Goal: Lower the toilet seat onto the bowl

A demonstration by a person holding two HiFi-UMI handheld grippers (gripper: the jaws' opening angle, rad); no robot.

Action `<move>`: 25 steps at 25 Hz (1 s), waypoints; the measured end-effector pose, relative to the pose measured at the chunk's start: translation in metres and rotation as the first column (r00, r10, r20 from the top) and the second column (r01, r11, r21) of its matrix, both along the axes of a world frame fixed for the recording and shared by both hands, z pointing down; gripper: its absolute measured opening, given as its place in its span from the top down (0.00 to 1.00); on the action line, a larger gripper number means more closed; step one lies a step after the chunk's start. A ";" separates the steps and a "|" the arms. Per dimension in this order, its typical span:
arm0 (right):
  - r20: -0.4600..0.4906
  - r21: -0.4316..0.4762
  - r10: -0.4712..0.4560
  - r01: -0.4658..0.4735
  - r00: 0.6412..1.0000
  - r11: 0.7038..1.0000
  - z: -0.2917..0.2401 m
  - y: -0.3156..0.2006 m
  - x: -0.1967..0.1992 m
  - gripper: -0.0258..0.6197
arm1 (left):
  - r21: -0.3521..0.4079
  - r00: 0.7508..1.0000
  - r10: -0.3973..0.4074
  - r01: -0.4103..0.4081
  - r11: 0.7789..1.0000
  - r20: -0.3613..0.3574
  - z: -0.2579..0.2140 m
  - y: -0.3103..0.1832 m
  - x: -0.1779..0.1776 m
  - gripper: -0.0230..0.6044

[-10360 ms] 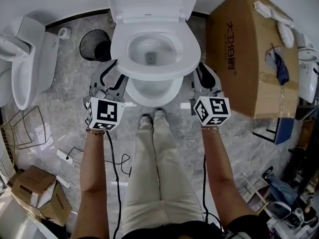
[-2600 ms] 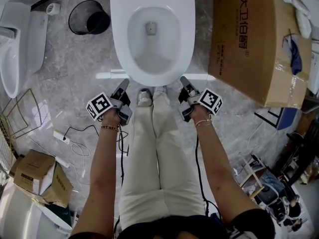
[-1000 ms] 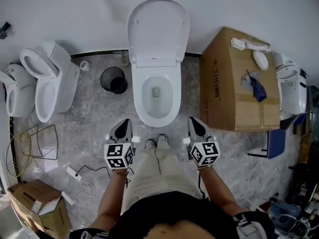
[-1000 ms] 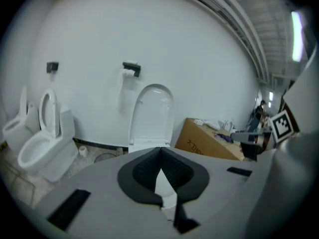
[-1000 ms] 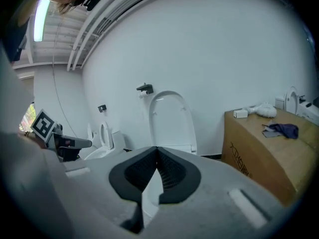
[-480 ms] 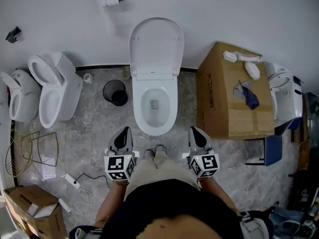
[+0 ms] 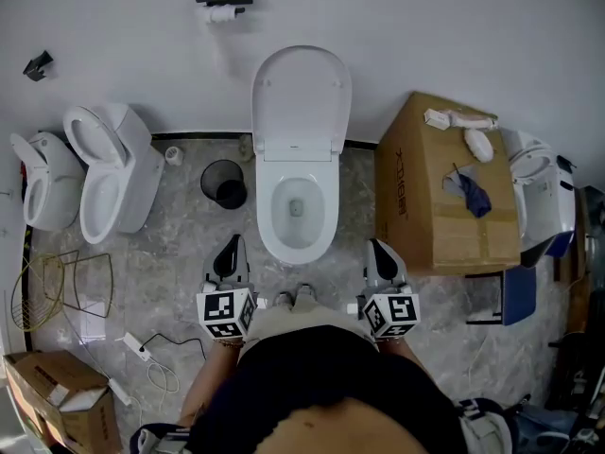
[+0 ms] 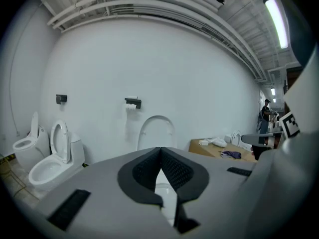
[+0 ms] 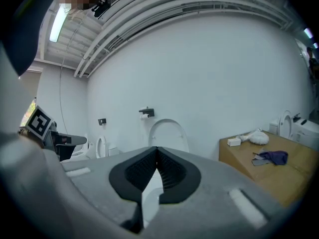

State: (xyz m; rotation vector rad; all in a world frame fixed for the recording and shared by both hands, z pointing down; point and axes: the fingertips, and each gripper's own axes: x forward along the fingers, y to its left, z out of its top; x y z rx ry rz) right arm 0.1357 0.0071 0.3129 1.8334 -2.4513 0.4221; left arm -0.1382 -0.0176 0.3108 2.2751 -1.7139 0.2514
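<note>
Left gripper: our jaws are pressed together with nothing between them; we hold it near the front of the bowl, apart from it.
Right gripper: jaws also closed and empty; we hold it level with the left one, on the bowl's other side.
Seat: lies flat on the bowl, ahead of both grippers, touched by neither.
Lid: upright against the wall.
Bin: on the floor, left of the bowl.
Box: right of the bowl.
</note>
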 end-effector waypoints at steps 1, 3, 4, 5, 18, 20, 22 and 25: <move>-0.002 0.003 -0.004 0.004 1.000 1.000 0.000 0.000 -0.001 0.95 | 0.020 1.000 -0.008 0.008 1.000 0.006 -0.004 -0.002 -0.001 0.96; -0.021 0.011 -0.019 0.019 1.000 1.000 -0.002 -0.002 -0.004 0.95 | 0.030 0.999 -0.032 0.032 0.999 -0.002 -0.008 -0.004 -0.002 0.96; -0.032 0.016 -0.026 0.027 0.999 1.000 -0.003 -0.003 -0.006 0.95 | 0.028 0.999 -0.044 0.044 0.999 -0.007 -0.008 -0.004 -0.003 0.96; -0.041 0.020 -0.032 0.033 0.999 0.999 -0.004 -0.004 -0.007 0.95 | 0.024 0.999 -0.051 0.051 0.998 -0.009 -0.008 -0.004 -0.003 0.96; -0.045 0.006 -0.060 0.060 0.997 0.998 -0.005 -0.013 -0.015 0.95 | 0.019 0.999 -0.051 0.050 0.999 0.009 0.002 -0.003 0.003 0.96; -0.035 0.008 -0.064 0.065 0.997 0.998 -0.007 -0.014 -0.019 0.95 | 0.011 0.999 -0.050 0.050 0.999 0.018 0.005 -0.001 0.002 0.96; -0.040 0.007 -0.068 0.069 0.997 0.998 -0.005 -0.015 -0.019 0.95 | 0.012 0.999 -0.046 0.046 0.999 0.016 0.004 -0.002 0.003 0.96; -0.047 0.000 -0.071 0.071 0.996 0.997 -0.004 -0.015 -0.019 0.95 | 0.021 0.999 -0.040 0.039 0.999 0.015 0.002 -0.001 0.006 0.96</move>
